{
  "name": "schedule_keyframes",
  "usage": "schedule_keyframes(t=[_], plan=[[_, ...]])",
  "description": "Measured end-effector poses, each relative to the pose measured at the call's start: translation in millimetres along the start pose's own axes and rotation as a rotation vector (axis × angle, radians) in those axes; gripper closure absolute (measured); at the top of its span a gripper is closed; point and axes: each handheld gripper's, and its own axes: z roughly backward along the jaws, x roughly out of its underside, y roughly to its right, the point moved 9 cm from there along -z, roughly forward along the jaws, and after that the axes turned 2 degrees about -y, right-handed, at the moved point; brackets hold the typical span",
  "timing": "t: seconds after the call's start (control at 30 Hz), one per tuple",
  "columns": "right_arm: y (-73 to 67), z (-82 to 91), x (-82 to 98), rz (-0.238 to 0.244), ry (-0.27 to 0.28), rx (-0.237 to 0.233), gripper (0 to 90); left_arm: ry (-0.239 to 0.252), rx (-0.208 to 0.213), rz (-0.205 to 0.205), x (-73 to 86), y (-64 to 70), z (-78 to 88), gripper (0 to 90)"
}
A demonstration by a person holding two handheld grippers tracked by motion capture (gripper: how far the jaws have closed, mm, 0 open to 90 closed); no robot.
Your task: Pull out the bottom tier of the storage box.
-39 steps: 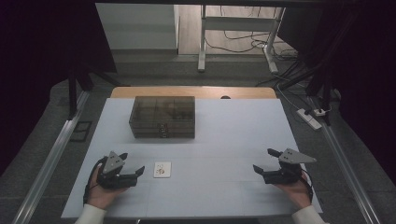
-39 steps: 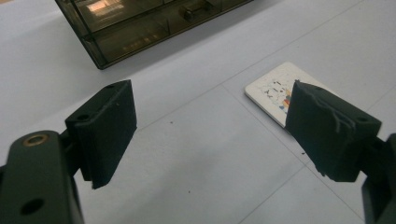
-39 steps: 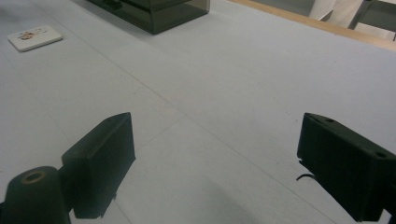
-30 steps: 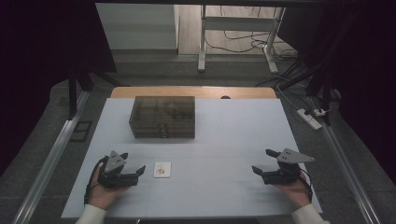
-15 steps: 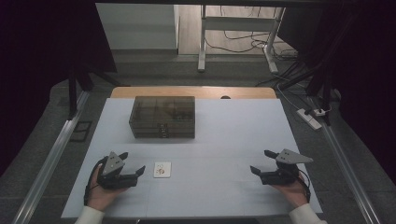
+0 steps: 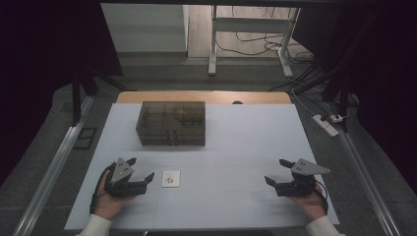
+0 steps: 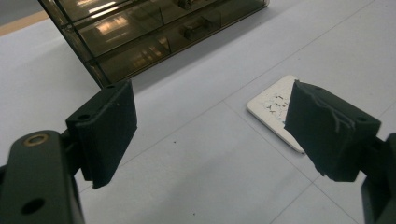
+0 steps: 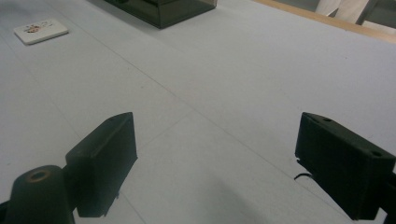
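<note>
Left gripper (image 6: 143,173): jaws apart, empty; rests on table, aimed at card for approach.
Small white square card (image 6: 170,178): flat on white table (image 6: 246,147), just beside L jaws.
Right gripper (image 6: 276,172): jaws apart, empty; parked well apart.
Smoky transparent plastic compartment box (image 6: 171,122): lid closed, farther back; likely dest.

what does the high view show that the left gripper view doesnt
The high view takes in the whole dark clear-plastic box with its lid, both hands, the right gripper with jaws apart, the left gripper from above, and the floor cables behind the table. The left gripper view adds close detail: the box's inner dividers and the worn print on the small white card. Both share the box, the card and the white table.
</note>
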Motion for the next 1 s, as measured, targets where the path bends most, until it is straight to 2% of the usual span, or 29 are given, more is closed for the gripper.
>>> schedule_keyframes(t=[0.27, 0.43, 0.8, 1.0], plan=[[-0.1, -4.8, -2.7, 0.017, 0.005, -0.012, 12.9, 0.015, -0.029, -0.037, -1.1, 0.8, 3.1, 17.0], [-0.1, -5.5, -1.4, 0.021, -0.008, -0.009, 12.9, 0.034, -0.05, -0.062, -3.5, -3.5, 1.8, 17.1], [-1.7, -3.0, 1.4, 0.012, -0.012, -0.017, 13.0, 0.057, -0.077, -0.1, -6.8, -7.2, 0.6, 16.3], [-2.4, -5.1, 2.9, 0.016, -0.021, -0.021, 13.0, 0.098, -0.09, -0.121, -10.5, -7.6, 4.5, 16.2]])
